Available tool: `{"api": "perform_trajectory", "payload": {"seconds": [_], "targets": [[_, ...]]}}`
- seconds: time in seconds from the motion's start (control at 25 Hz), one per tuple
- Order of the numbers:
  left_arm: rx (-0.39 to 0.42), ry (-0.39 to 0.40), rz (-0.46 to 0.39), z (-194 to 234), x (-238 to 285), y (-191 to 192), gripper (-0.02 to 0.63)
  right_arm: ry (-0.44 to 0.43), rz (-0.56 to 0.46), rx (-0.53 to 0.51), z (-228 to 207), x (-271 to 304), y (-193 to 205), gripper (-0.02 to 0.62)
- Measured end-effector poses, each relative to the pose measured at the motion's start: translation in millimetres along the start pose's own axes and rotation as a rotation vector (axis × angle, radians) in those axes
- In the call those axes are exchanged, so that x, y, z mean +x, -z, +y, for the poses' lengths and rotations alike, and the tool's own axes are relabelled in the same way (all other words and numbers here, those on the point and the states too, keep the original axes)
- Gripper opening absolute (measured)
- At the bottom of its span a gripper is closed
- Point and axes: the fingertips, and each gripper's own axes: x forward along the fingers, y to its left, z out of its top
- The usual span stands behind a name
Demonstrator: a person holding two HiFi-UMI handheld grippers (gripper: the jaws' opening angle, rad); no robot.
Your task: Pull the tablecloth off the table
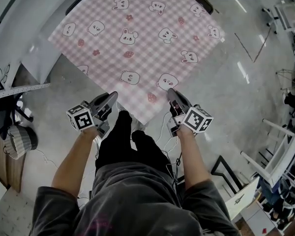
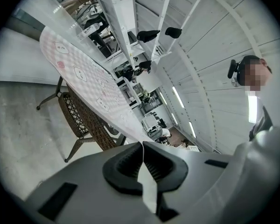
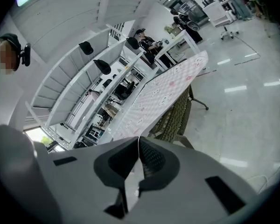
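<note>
Left tongs (image 1: 109, 98) and right tongs (image 1: 171, 93) each closed on the near hem of the pink bear-print tablecloth (image 1: 137, 43), which lies spread across the wicker tabletop (image 2: 86, 120). Step: pulling. Next move likely needs an even, level backward draw.

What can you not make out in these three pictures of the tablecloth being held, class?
Head view: the tabletop, covered by the pink checked bear-print tablecloth; its far corner, cut off by the top edge.
Gripper views: the pinched cloth edge, hidden inside the left tongs and right tongs.
Gripper views: distant shelf items, too small.
</note>
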Motion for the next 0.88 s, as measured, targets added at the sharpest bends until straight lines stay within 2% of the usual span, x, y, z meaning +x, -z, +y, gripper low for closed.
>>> {"api": "perform_trajectory", "payload": {"seconds": [0.08, 0.16, 0.6, 0.72, 0.88], "targets": [[0.061, 0.042, -0.028, 5.9, 18.0, -18.1, 0.002, -0.022, -0.048, -0.052, -3.2, 11.2, -21.2, 0.005], [0.088, 0.059, -0.037, 6.2, 23.7, -23.6, 0.002, -0.026, -0.065, -0.068, -4.6, 12.9, -27.2, 0.005], [0.09, 0.048, -0.055, -4.0, 10.8, -18.7, 0.002, -0.062, -0.028, -0.053, 3.4, 8.1, -18.6, 0.005], [0.075, 0.04, -0.094, 37.0, 46.4, -23.5, 0.001, -0.084, 0.006, -0.082, -32.9, 49.4, -36.8, 0.005], [0.01, 0.027, -0.298, 118.3, 158.2, -27.4, 0.002, -0.131, 0.15, -0.233, -129.1, 141.1, -114.5, 0.005]]}}
